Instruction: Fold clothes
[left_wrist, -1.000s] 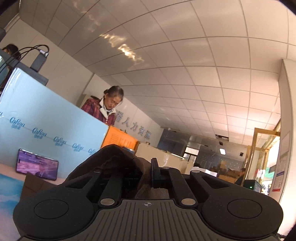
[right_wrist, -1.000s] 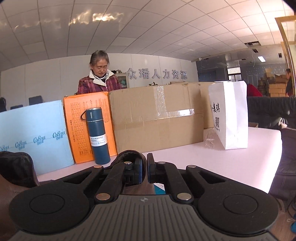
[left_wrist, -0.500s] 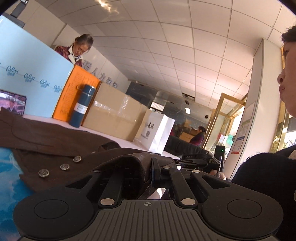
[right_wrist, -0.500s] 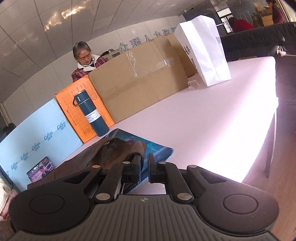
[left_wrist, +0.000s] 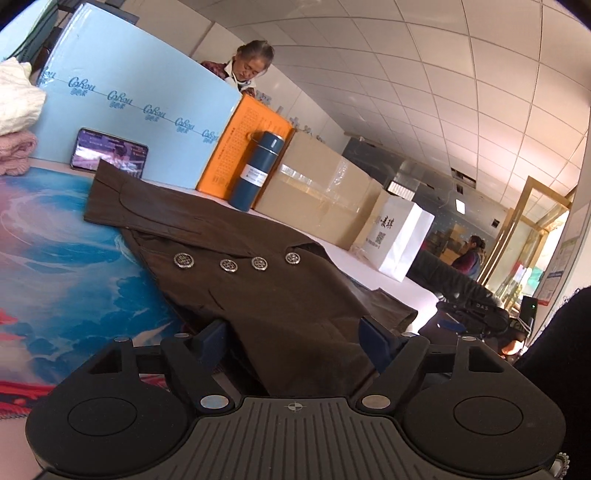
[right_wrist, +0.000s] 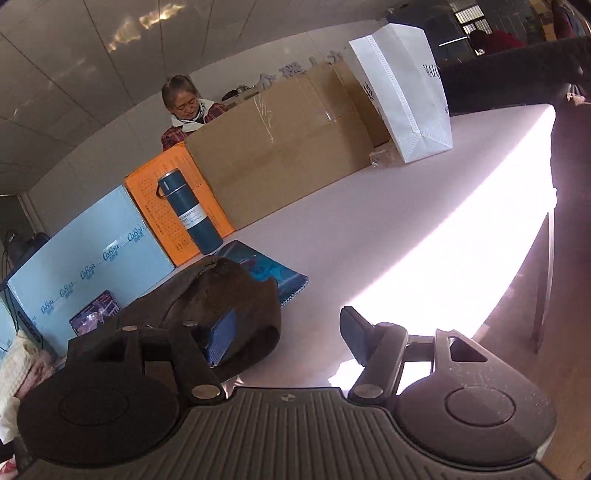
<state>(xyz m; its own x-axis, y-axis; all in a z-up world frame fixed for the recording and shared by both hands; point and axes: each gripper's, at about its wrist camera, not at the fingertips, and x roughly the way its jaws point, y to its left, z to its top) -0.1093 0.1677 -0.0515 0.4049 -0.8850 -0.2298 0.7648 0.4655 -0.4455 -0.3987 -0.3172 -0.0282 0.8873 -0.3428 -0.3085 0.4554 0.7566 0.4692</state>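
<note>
A brown button-front garment (left_wrist: 258, 266) with several silver buttons lies spread on a blue patterned mat (left_wrist: 55, 258). My left gripper (left_wrist: 293, 332) is open, its fingers on either side of the garment's near hem, which lies between them. In the right wrist view the garment (right_wrist: 221, 295) is bunched at the left over the mat's corner (right_wrist: 280, 273). My right gripper (right_wrist: 288, 332) is open; its left finger (right_wrist: 221, 334) rests against the bunched cloth, its right finger over the bare white table (right_wrist: 424, 240).
Along the table's back stand a light blue board (left_wrist: 140, 110), an orange box (left_wrist: 243, 147), a blue thermos (left_wrist: 256, 171), cardboard boxes (left_wrist: 317, 192) and a white paper bag (left_wrist: 400, 240). A phone (left_wrist: 109, 155) leans on the board. Folded knitwear (left_wrist: 16, 122) is piled at left. A woman stands behind.
Both grippers were shut on the garment and held it up; now both have opened and let it go. The garment lies spread on the mat.
</note>
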